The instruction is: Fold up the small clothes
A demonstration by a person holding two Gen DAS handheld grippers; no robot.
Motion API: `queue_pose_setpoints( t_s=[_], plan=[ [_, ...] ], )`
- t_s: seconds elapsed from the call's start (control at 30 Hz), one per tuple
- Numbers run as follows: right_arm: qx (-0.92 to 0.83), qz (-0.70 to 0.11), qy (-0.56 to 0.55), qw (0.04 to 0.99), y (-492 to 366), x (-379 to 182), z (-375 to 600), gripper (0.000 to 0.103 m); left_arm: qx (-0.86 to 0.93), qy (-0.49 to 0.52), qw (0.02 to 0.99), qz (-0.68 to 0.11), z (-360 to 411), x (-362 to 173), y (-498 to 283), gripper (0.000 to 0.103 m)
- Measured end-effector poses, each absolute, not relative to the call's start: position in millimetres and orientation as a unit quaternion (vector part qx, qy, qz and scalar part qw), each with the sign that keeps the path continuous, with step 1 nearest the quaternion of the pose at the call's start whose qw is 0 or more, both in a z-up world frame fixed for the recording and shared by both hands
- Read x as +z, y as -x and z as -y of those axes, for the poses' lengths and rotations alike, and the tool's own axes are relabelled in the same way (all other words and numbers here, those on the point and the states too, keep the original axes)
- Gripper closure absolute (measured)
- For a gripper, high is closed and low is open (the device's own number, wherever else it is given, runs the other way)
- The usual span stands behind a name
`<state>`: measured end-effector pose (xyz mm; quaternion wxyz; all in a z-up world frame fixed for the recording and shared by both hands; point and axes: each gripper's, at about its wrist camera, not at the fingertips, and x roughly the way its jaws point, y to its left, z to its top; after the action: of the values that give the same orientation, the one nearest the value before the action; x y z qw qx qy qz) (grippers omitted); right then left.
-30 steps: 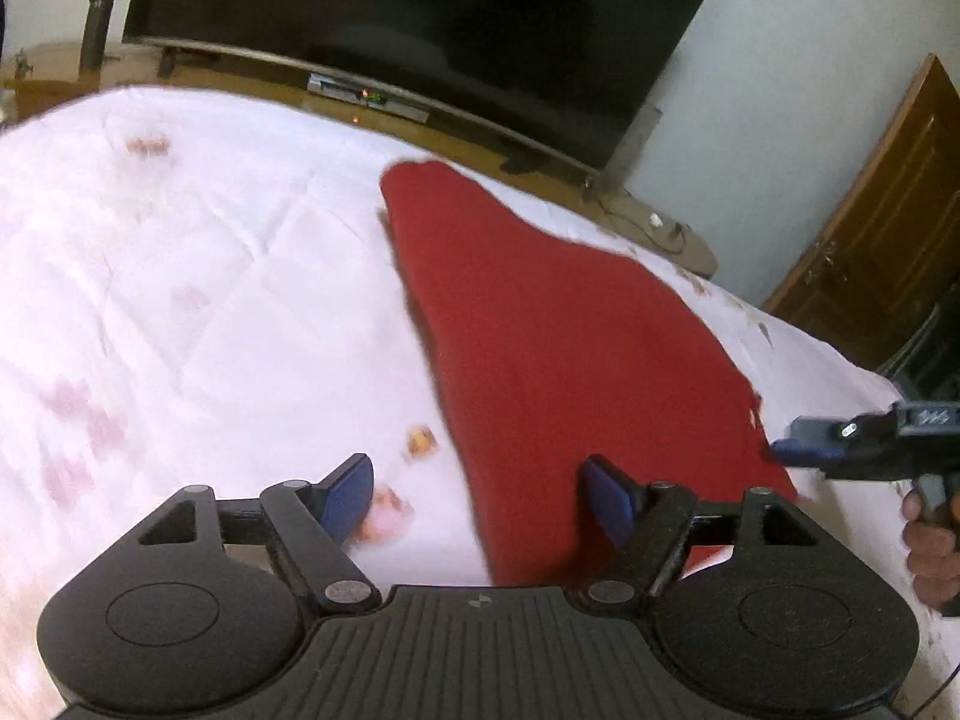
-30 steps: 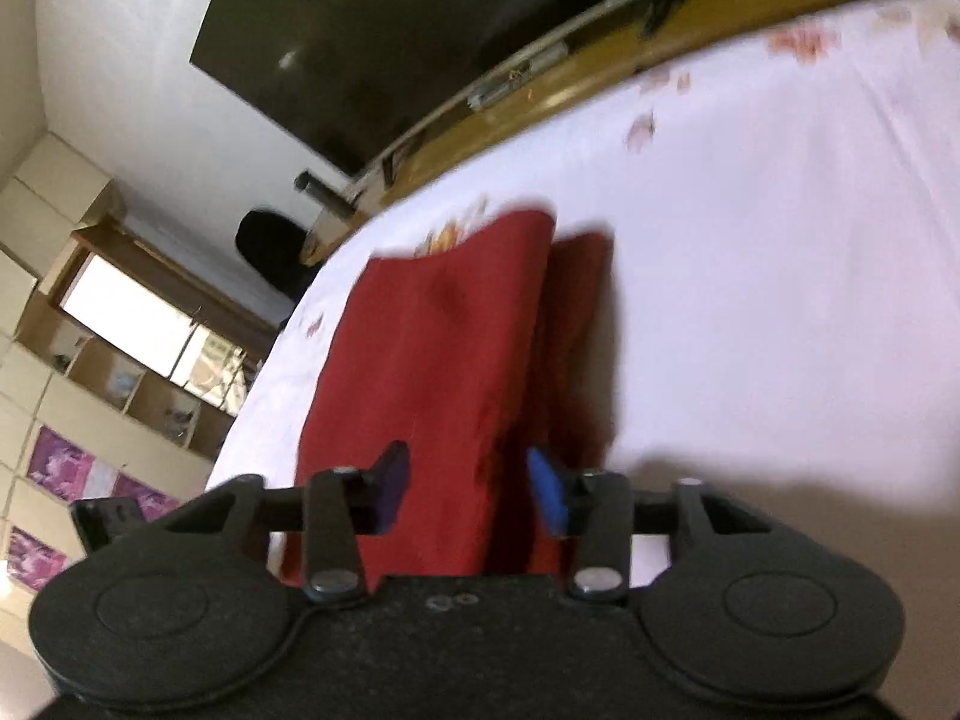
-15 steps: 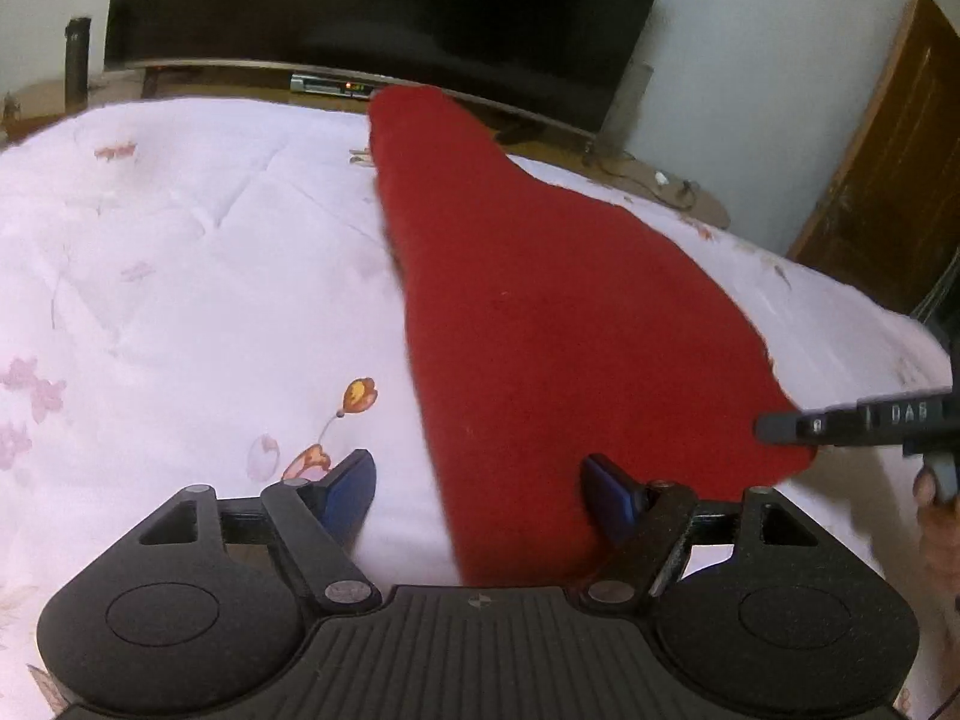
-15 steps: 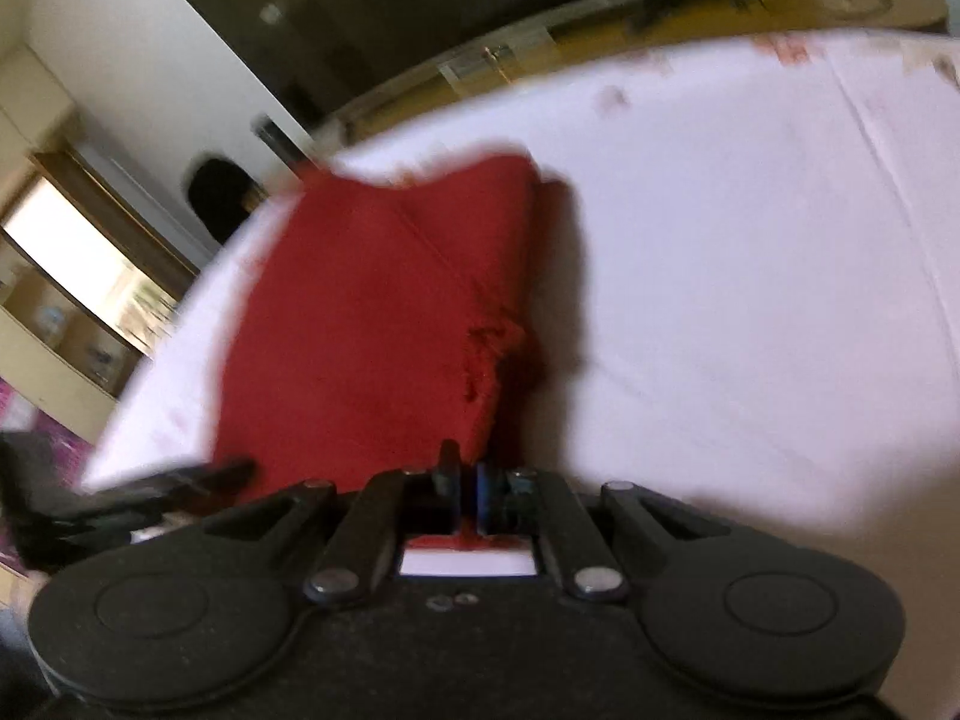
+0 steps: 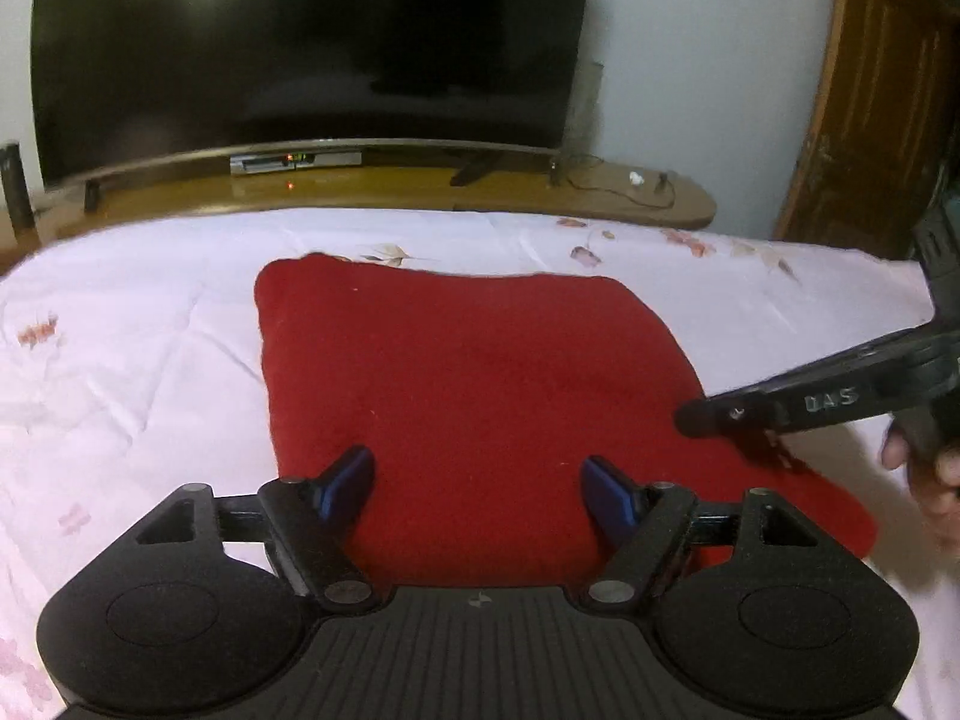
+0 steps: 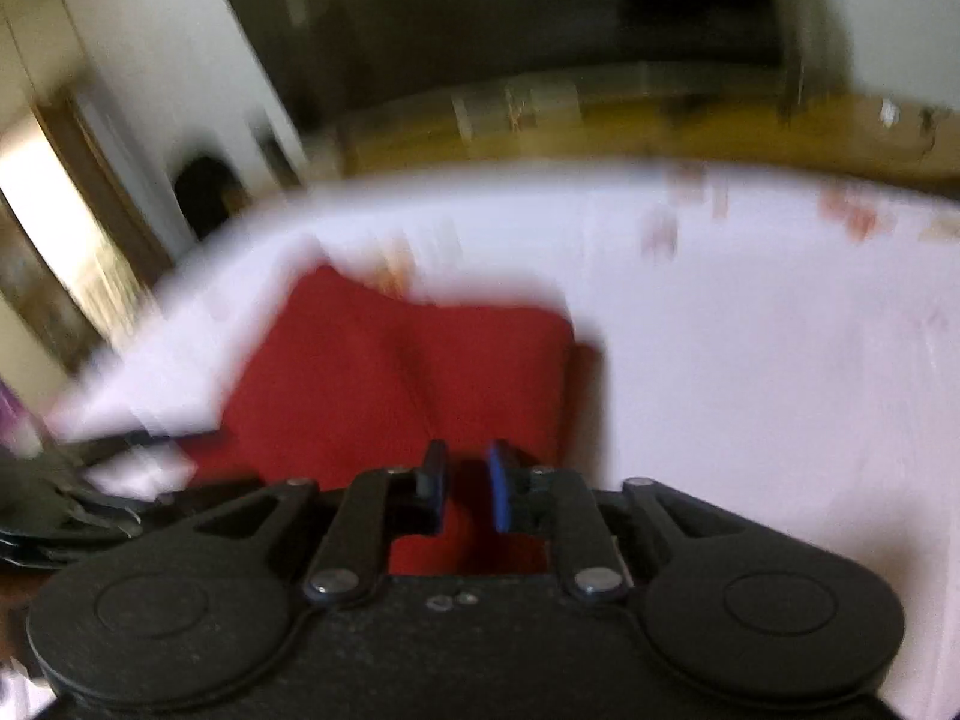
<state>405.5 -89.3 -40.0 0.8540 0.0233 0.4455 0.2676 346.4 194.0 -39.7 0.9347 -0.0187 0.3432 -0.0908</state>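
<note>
A folded red garment (image 5: 480,384) lies flat on the white flowered bedspread (image 5: 138,324). My left gripper (image 5: 477,483) is open, its blue fingertips spread over the garment's near edge, holding nothing. My right gripper (image 5: 690,420) reaches in from the right over the garment's near right corner. In the blurred right wrist view the right gripper (image 6: 467,483) has a narrow gap between its fingertips, just above the red garment (image 6: 390,372); no cloth shows pinched between them.
A large dark TV (image 5: 312,42) stands on a wooden console (image 5: 456,189) beyond the bed's far edge. A wooden door (image 5: 882,96) is at the far right. The person's hand (image 5: 936,474) holds the right gripper.
The red garment has gone from lifted and stretched long to lying flat as a compact fold. The right gripper was shut on its edge half a second ago and now shows a small gap.
</note>
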Motion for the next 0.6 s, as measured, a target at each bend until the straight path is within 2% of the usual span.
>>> queue_pose_setpoints(
  t_s=[0.17,0.23,0.27,0.3,0.43,0.57,0.6],
  plan=[
    [0.259,-0.439,-0.037,0.860,-403,-41,91,0.086,-0.071,0.017,0.939,-0.337,-188,-23,-326,0.028],
    [0.258,-0.423,-0.028,0.868,-390,-28,93,0.058,-0.062,0.013,0.942,-0.330,-185,-13,-317,0.024],
    [0.258,-0.413,-0.028,0.873,-379,-23,94,0.026,-0.061,0.017,0.943,-0.327,-186,-9,-307,0.008],
    [0.252,-0.401,-0.025,0.880,-370,-16,94,0.012,-0.058,0.019,0.946,-0.318,-186,-3,-293,0.001],
    [0.251,-0.379,-0.034,0.890,-335,6,105,0.013,-0.054,0.014,0.955,-0.291,-178,25,-265,0.000],
    [0.246,-0.352,-0.036,0.902,-292,30,113,0.001,-0.059,0.019,0.959,-0.275,-173,49,-230,0.000],
    [0.249,-0.345,-0.038,0.904,-282,38,117,0.000,-0.058,0.021,0.960,-0.272,-173,54,-219,0.000]
  ],
)
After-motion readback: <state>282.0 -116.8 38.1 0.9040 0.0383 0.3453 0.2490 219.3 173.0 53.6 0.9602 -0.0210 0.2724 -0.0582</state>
